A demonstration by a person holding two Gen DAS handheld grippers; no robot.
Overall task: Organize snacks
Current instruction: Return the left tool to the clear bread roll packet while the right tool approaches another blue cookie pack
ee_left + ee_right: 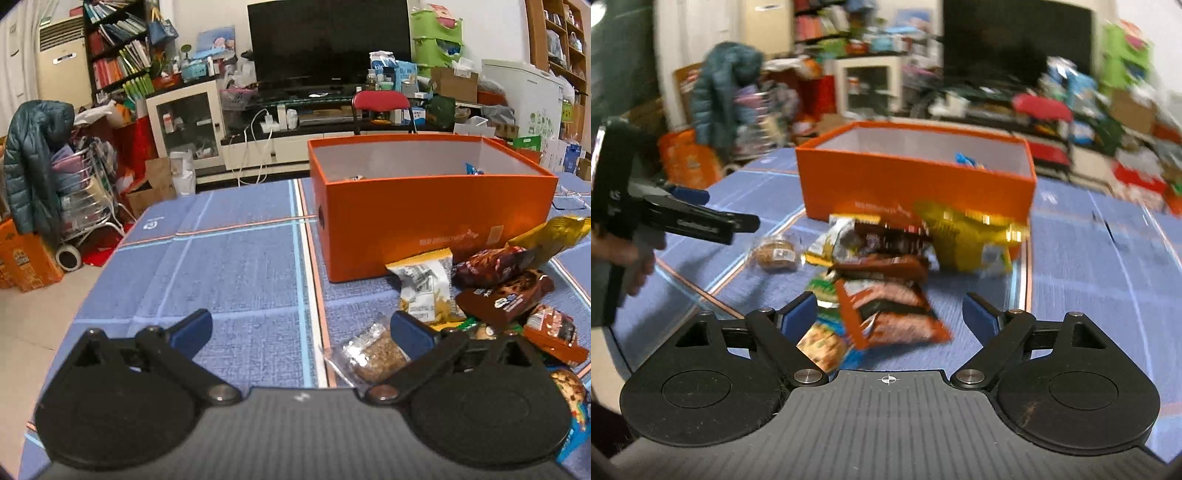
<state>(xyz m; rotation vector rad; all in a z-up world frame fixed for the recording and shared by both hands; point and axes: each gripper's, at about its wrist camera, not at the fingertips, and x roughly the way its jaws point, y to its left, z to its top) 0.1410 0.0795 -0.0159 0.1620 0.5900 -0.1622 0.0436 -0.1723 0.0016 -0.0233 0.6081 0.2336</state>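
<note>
Nearest the right wrist camera, the right gripper [889, 317] has its fingers apart with nothing clamped; the orange packet [892, 314] at the near end of the snack pile lies on the tabletop [1089, 266] between them, pads clear of it. Half under its left edge is a cookie packet [822, 341], so closing here could pinch two wrappers at once or drag the lower one along. This view is blurred, and a grasp aimed from it may land off-centre and let the slick foil slip out.

In the left wrist view, the left gripper [301, 332] is spread wide and holds nothing. The clear packet [369, 356] of brown grain lies just beside its right finger, not between the two; closing now would likely nudge it aside or catch only its crinkled edge.

Farther on, the pile carries a brown bar [506, 297], a yellow-and-white bag [430, 286] and a gold bag [964, 236] leaning on the front wall of the box [916, 184]. Pulling a lower packet could topple the stack or spill pieces toward the table edge.

The box stands open behind the pile with a few blue-wrapped snacks [966, 159] already inside. Both grippers work the same small heap and could collide.
</note>
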